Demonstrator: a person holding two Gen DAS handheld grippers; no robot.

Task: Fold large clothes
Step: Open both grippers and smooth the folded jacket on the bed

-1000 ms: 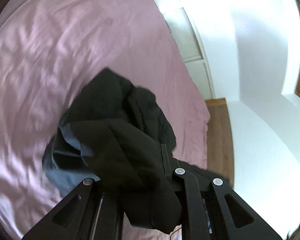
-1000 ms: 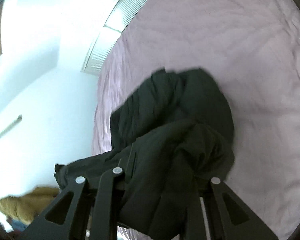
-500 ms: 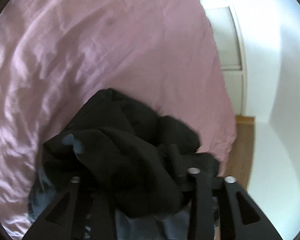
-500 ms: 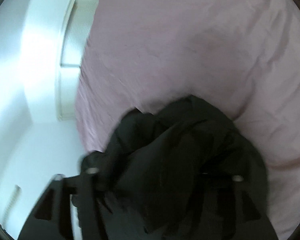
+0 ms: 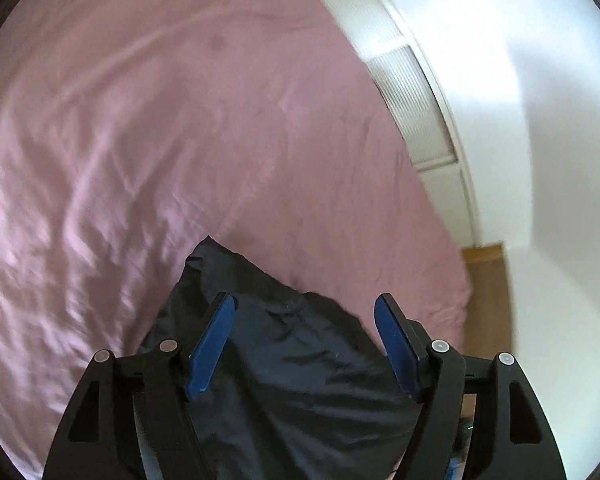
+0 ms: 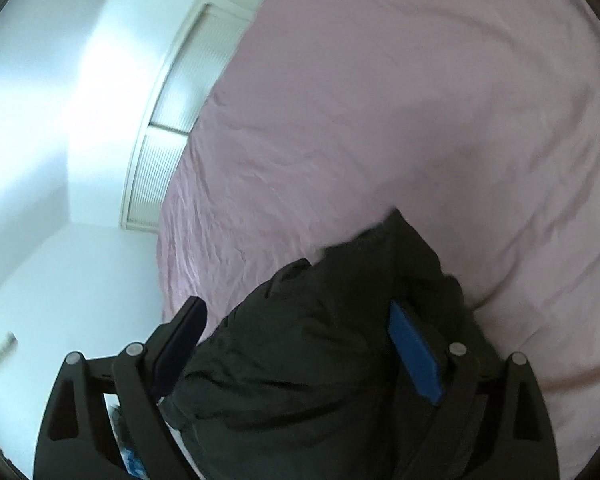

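Black garment (image 5: 284,364) lies bunched on the pink bed (image 5: 148,128), lower centre. My left tongs (image 5: 302,340) and right tongs (image 6: 296,344) gape apart, gripping nothing; I judge folding barely begun

The garment (image 5: 292,368) lies bunched on the bedsheet (image 5: 160,140) at its near edge, and the left gripper (image 5: 304,324) hangs right over it, fingers spread to either side of the heap. Over on the other side, the right gripper (image 6: 296,328) straddles that same pile (image 6: 340,340), sheet (image 6: 420,100) stretching away behind it. Beyond the bed's far edge stands the wall panel (image 5: 416,108), with floor (image 5: 488,292) off the bed's corner.
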